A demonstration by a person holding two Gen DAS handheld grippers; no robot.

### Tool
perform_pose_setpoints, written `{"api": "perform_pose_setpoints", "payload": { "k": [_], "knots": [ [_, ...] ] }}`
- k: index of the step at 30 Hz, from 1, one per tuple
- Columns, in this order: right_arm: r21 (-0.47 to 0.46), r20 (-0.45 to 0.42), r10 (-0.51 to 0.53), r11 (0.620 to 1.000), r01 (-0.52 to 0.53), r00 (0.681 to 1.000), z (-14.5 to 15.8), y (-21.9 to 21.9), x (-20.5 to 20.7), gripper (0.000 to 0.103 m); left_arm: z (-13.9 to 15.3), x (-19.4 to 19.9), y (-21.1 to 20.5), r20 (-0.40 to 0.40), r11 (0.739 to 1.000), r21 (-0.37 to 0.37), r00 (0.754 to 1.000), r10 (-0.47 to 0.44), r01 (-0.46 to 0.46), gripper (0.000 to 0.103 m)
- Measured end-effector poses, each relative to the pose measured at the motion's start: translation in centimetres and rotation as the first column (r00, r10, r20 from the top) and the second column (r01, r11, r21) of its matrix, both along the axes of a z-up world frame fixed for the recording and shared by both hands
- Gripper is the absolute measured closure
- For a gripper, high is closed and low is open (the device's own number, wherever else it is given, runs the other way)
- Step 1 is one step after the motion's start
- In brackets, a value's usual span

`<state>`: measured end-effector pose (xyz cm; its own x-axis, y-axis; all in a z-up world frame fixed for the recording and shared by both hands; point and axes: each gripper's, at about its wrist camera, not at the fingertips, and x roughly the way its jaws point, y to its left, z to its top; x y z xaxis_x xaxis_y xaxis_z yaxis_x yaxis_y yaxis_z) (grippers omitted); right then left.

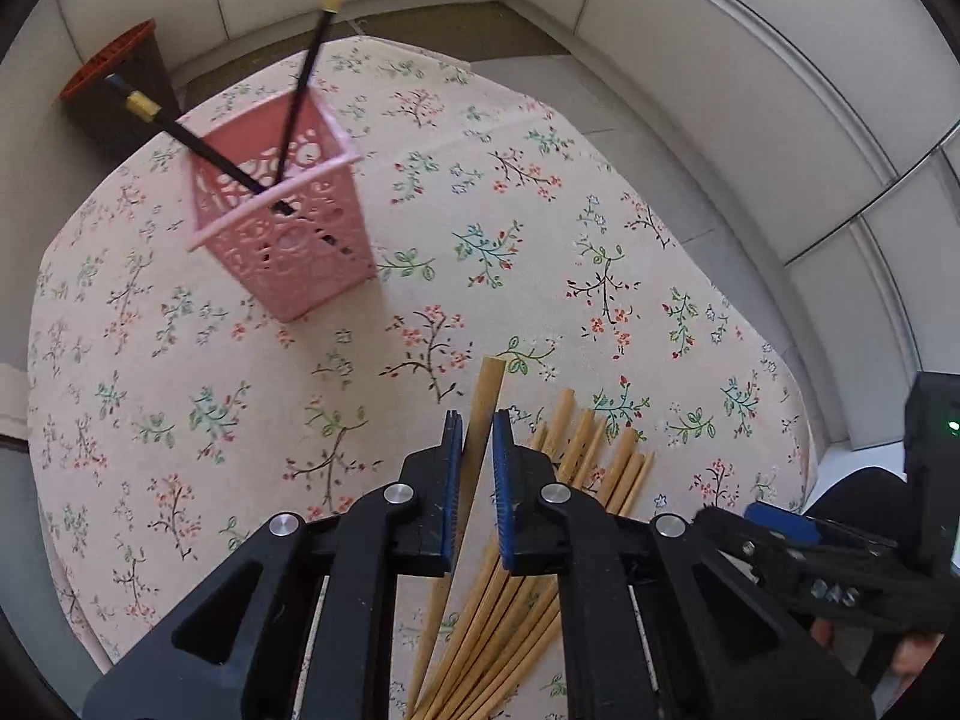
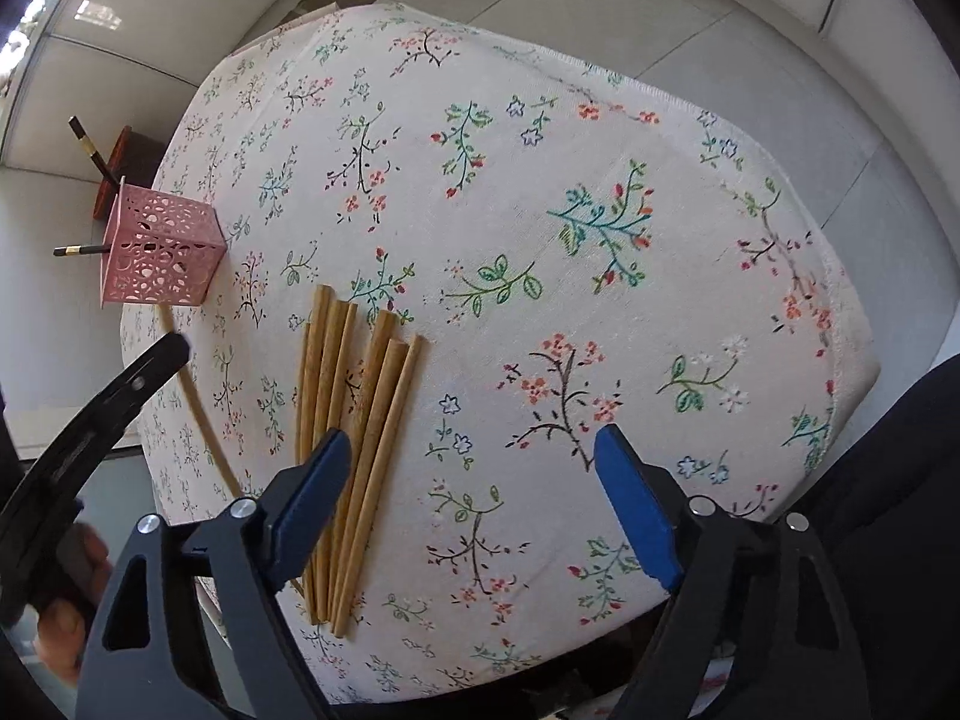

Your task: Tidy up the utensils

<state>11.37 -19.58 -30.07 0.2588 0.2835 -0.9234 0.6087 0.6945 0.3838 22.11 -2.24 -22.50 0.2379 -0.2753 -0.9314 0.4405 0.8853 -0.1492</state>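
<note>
My left gripper is shut on one wooden chopstick, which sticks out past the blue pads and hangs above the cloth. A loose pile of wooden chopsticks lies on the table just right of it. The pink lattice holder stands at the far left with two black chopsticks leaning in it. My right gripper is open low over the table, its left finger above the near end of the wooden pile. The pink holder sits near the table's left edge.
A floral tablecloth covers the round table, with floor past its edges. A dark stand with an orange-red top is behind the holder by the wall. A hand and a dark sleeve are near the front.
</note>
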Motion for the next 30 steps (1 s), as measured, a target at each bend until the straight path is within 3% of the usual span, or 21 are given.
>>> {"api": "perform_pose_setpoints", "payload": {
  "k": [9, 16, 20, 24, 30],
  "knots": [
    [0.005, -0.059, -0.056, 0.998, 0.056, 0.997, -2.0, 1.7, 2.4, 0.066, 3.7, -1.7, 4.6, 0.065, 0.993, -0.092, 0.995, 0.073, -0.067, 0.094],
    [-0.05, -0.077, -0.073, 0.996, 0.069, 0.994, -2.1, 2.0, 3.6, 0.071, 5.8, -2.4, 6.1, 0.115, 0.988, -0.141, 0.99, 0.086, -0.07, 0.095],
    [-0.066, -0.108, -0.065, 0.996, 0.058, 0.992, -2.1, 2.4, 3.5, 0.08, 6.6, -2.5, 6.6, 0.133, 0.985, -0.155, 0.987, 0.092, -0.071, 0.095],
    [-0.043, -0.1, -0.068, 0.997, 0.064, 0.993, -2.2, 2.3, 3.2, 0.078, 7.1, -2.6, 7.1, 0.143, 0.983, -0.169, 0.985, 0.101, -0.076, 0.095],
    [-0.119, -0.12, -0.03, 0.993, 0.016, 0.992, -2.0, 3.6, 4.9, 0.08, 7.6, -2.7, 7.3, 0.153, 0.983, -0.162, 0.982, 0.109, -0.084, 0.095]
  ]
}}
